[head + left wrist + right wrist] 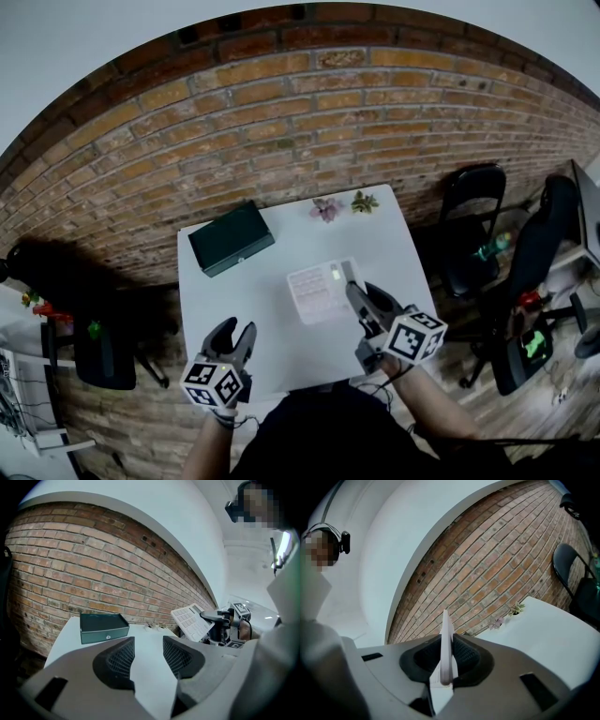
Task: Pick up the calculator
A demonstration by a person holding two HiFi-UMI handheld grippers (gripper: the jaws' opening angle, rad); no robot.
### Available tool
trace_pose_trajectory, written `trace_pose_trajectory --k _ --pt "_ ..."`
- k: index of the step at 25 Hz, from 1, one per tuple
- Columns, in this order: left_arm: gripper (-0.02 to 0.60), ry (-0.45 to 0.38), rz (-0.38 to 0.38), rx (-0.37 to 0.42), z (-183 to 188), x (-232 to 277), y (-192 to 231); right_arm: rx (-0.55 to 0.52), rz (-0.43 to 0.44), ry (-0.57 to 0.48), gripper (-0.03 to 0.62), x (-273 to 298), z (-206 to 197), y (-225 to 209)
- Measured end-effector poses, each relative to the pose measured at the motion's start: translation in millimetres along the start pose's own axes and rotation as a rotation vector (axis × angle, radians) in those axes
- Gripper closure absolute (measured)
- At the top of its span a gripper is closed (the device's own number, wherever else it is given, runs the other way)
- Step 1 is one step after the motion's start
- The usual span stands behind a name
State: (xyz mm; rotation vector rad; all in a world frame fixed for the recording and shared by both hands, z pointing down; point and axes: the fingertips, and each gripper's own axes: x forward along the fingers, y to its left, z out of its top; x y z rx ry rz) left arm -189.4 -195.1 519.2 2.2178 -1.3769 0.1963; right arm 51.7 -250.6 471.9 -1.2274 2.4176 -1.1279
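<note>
Between the right gripper's (361,298) jaws sat the pale flat plastic calculator (322,291), clamped by its near right edge, so the pads stood narrow with only its thin body between them. From the right gripper view I saw it edge-on, a slim white blade rising out of the jaws. From the left gripper view it was tilted with its keys facing across, and it looked raised off the white square table (216,300), over the middle of the top.

The left gripper (234,330) hovered over the near left corner, jaws apart with nothing between them, well apart from the calculator. A dark green rectangular box (231,238) lay at the far left corner, and two small flower sprigs (327,208) lay at the far edge by the red brick wall (281,112); the tabletop between was bare. Black chairs (473,225) stood off the right side.

The key markings were too small to read, and the jaws covered the gripped edge.
</note>
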Motion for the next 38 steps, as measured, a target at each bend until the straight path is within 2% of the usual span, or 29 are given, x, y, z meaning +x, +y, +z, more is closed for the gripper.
trace_pose_trajectory --k 38 --pt "0.396 0.002 0.029 -0.006 -15 -5 -22 0.017 0.020 0.006 0.528 -21 0 -10"
